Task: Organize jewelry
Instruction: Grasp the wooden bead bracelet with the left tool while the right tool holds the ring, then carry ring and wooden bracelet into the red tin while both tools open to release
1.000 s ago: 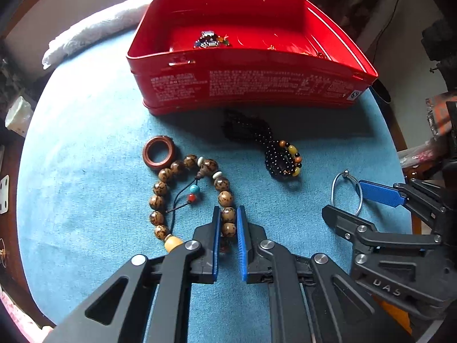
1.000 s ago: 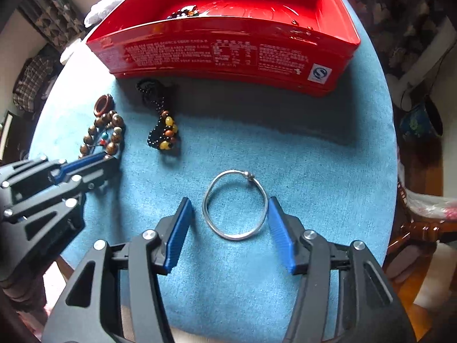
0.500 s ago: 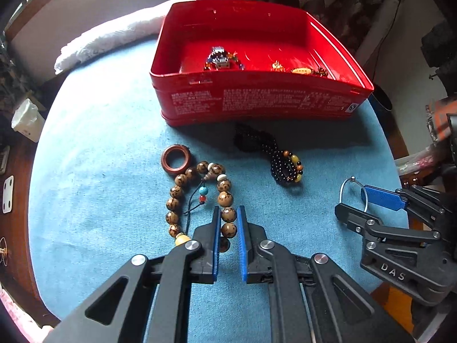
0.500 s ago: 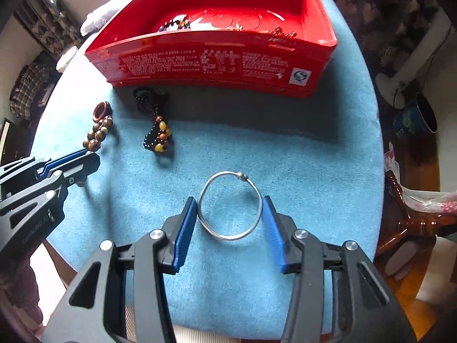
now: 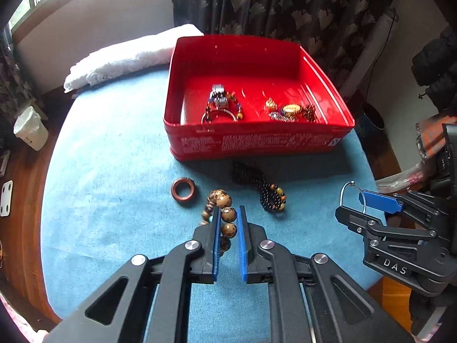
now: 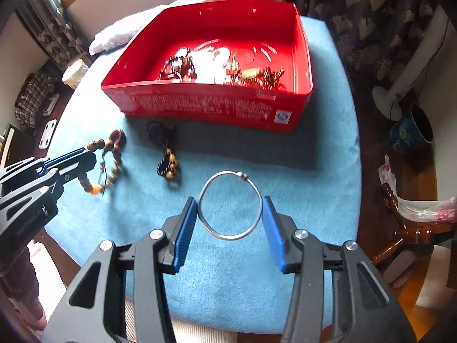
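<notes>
My left gripper (image 5: 229,210) is shut on a brown wooden bead bracelet (image 5: 223,199), which hangs from it above the blue cloth; in the right wrist view the left gripper (image 6: 85,154) holds the dangling bead bracelet (image 6: 114,168). My right gripper (image 6: 230,200) is shut on a thin silver bangle (image 6: 225,172), a pad pressing on each side. On the cloth lie a wooden ring (image 5: 184,190) and a black bead bracelet (image 5: 268,191). Behind them stands the open red tin (image 5: 257,143) with several jewelry pieces inside.
The round table wears a blue cloth (image 5: 114,171). A white towel (image 5: 128,57) lies at its far left edge. On the floor to the right are a blue pot (image 6: 411,131), a white fan base (image 6: 391,97) and a wooden chair (image 6: 411,234).
Both grippers have risen. The bead bracelet has come up off the cloth in the left gripper. The right jaws closed onto the silver bangle and raised it.
</notes>
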Tool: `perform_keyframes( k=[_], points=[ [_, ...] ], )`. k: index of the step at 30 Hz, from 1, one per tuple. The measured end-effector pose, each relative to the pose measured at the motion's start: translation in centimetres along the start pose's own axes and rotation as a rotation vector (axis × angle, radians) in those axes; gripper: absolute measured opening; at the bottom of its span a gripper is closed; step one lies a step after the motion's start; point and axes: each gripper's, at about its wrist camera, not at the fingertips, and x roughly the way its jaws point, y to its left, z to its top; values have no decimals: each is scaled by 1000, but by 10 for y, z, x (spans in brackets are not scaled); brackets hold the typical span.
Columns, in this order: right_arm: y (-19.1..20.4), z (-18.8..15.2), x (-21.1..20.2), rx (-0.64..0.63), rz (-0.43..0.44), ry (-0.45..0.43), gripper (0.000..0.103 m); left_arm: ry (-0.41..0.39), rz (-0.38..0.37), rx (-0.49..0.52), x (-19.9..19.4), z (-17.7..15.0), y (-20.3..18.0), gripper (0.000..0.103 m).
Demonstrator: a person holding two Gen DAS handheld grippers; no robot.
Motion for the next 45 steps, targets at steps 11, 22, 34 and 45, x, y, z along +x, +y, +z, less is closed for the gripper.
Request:
perform_keyframes(
  k=[11,22,34,45],
  points=[
    [-8,31,-31,-4,34,-94,44,-106,-53,-3,-30,38,-5,11],
    [-18,90,-36,-21,47,-174,45,-240,-79,-2,-42,110,-9,11],
    [-26,134,39,-4,66,-78,45,-112,-75,-15,46,153,-6,11],
    [-15,136,55,-55,25,-80,56,-54,-66,-39,79,157,1,19]
  ],
)
